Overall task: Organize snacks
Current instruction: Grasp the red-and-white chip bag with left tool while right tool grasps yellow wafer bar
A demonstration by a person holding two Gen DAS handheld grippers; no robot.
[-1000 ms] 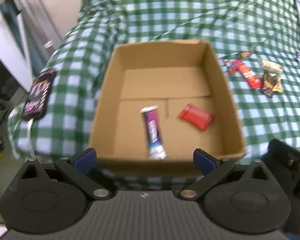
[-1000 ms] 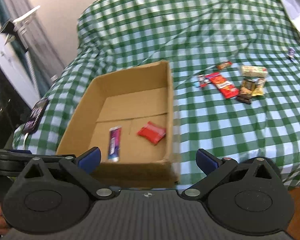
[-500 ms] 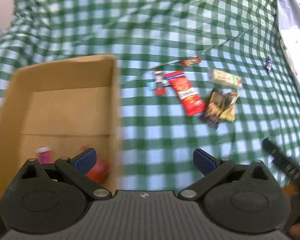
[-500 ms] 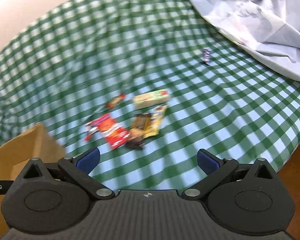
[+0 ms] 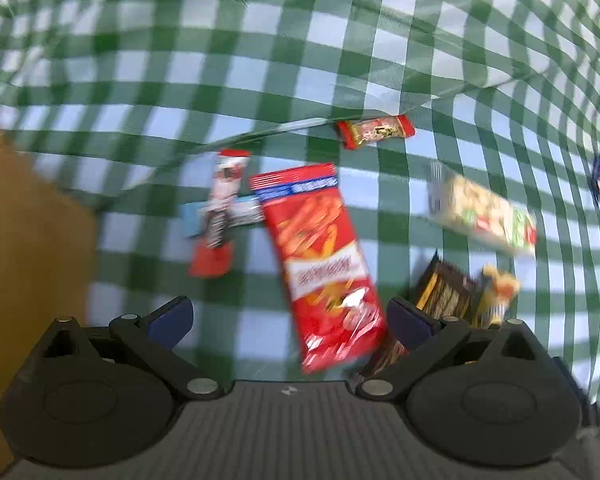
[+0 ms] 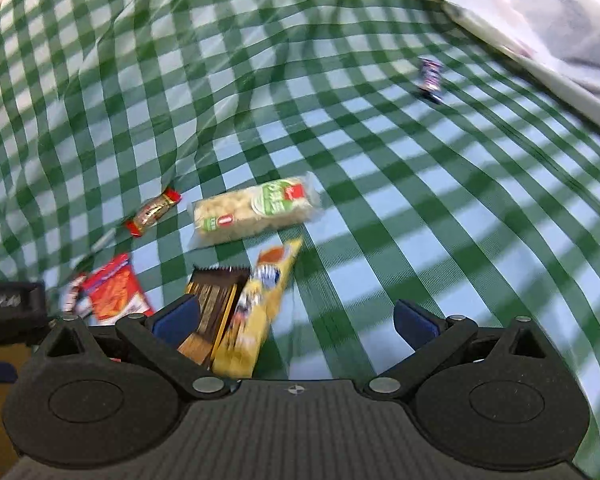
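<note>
Snacks lie on a green checked cloth (image 5: 260, 60). My left gripper (image 5: 290, 320) is open and empty, low over a long red snack bag (image 5: 320, 256) whose near end lies between its fingers. Left of the bag lie a red-and-white bar (image 5: 220, 216) and a light blue packet (image 5: 240, 210). A small red-ended bar (image 5: 374, 131) and a pale cracker pack (image 5: 484, 212) lie further off. My right gripper (image 6: 294, 320) is open and empty over a dark brown pack (image 6: 216, 312) and a yellow pack (image 6: 260, 304). The cardboard box (image 5: 28, 248) is at the left.
A small purple candy (image 6: 430, 76) lies alone far right on the cloth (image 6: 420, 200). A crumpled grey sheet (image 6: 540, 12) covers the far right corner. The left gripper's body (image 6: 8, 312) shows at the left edge of the right wrist view.
Both grippers have swung right, away from the box, and come down close to the cluster of snacks. Both stay open and empty.
</note>
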